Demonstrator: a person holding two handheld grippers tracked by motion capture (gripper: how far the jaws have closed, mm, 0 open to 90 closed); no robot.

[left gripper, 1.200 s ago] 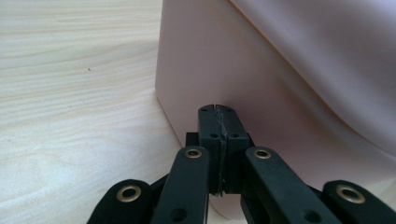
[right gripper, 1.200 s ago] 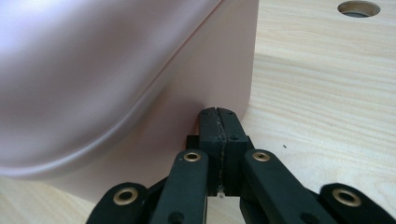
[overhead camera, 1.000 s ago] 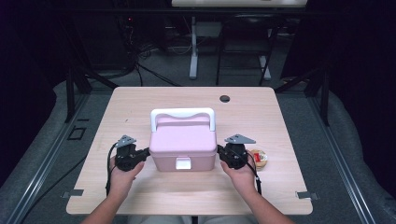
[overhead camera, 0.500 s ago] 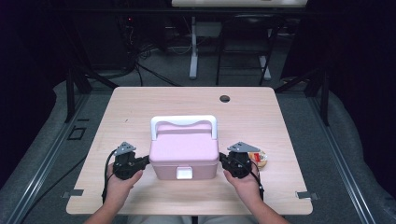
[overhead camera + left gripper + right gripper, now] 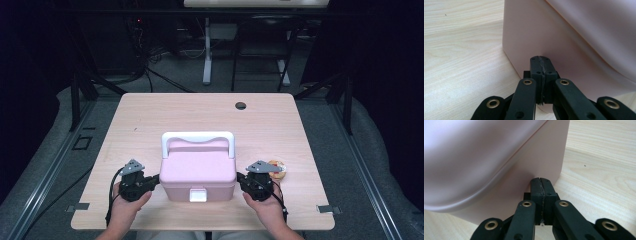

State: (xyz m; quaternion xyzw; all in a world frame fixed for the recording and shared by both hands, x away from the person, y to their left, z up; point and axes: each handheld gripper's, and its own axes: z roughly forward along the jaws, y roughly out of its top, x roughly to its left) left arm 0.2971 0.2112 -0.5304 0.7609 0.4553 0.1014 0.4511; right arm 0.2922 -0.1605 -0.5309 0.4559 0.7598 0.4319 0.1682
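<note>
Wood table (image 5: pixel 150 115): pink box (image 5: pixel 200 170) btwn closed L gripper (image 5: pixel 156 179) & R gripper (image 5: pixel 240 178).

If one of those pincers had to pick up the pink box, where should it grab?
Probably the white handle. It arches over the lid of the pink box as a slim bar that jaws could close around, coming from above. The box's side walls are broad and smooth; the shut left gripper and right gripper only meet them tip-first.

A pale wood-grain tabletop (image 5: pixel 150 115) carries a pink box (image 5: pixel 197 172) with a white handle near its front middle; a small round orange-and-white object (image 5: pixel 278 167) lies just right of it; a dark hole (image 5: pixel 240 106) marks the far edge.
</note>
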